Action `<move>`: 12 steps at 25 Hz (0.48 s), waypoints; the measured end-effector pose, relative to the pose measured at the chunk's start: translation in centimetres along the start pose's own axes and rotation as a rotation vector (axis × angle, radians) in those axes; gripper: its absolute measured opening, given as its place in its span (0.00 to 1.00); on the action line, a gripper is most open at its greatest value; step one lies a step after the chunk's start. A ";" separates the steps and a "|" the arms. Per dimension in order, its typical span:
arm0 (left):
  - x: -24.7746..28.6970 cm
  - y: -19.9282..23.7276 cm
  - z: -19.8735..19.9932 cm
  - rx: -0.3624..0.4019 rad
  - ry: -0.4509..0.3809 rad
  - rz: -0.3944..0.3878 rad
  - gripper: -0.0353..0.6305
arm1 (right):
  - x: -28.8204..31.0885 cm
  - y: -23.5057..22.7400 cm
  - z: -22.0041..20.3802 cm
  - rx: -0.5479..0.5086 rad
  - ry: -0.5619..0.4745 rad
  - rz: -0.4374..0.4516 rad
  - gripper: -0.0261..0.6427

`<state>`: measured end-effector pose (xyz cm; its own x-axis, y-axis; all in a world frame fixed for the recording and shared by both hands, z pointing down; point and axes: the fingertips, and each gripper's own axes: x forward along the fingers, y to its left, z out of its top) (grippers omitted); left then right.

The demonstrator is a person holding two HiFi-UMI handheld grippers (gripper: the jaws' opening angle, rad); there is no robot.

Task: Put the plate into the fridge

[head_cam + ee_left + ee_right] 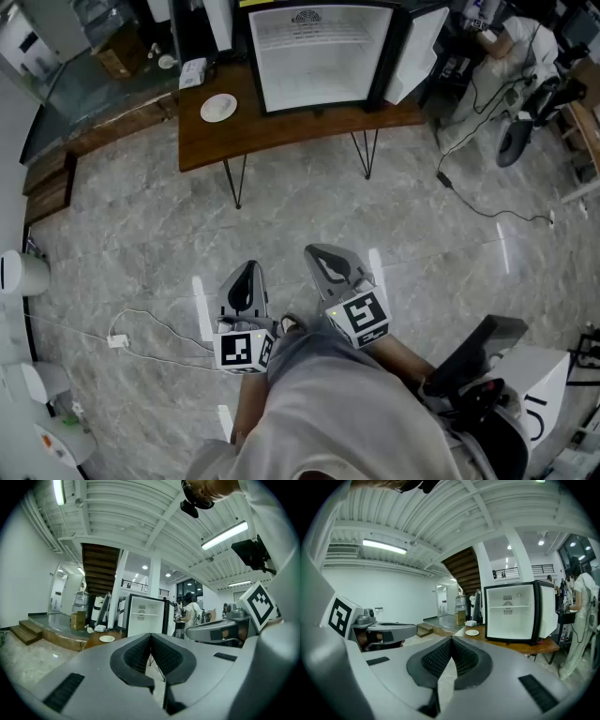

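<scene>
A small white plate (218,108) lies on the left part of a wooden table (281,131), to the left of an open white mini fridge (322,56) whose door (417,52) swings to the right. In both gripper views the plate (107,639) (472,632) and the fridge (146,616) (511,613) show far ahead. My left gripper (246,274) and right gripper (325,253) are held side by side over the marble floor, well short of the table. Both are shut with nothing between the jaws (150,637) (451,641).
A white box (192,72) lies on the table's left end. A black cable (487,202) trails over the floor at the right, a white cord (141,333) at the left. Wooden steps (52,183) rise at the left. A person (581,616) stands right of the fridge.
</scene>
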<state>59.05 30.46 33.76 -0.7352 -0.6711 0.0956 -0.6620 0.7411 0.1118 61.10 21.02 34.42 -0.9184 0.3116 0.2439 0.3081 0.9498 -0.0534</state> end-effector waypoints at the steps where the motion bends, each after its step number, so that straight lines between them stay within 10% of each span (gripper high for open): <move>1: 0.1 0.0 0.0 0.009 0.001 0.002 0.08 | 0.0 0.0 -0.1 -0.001 0.002 0.002 0.06; 12: 2.2 -1.0 -0.6 0.014 0.013 0.005 0.08 | -0.2 -2.3 -0.5 -0.002 0.005 0.004 0.06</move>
<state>58.18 28.23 34.41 -0.7367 -0.6674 0.1089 -0.6603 0.7447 0.0975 60.70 18.74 35.02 -0.9159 0.3155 0.2482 0.3125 0.9485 -0.0526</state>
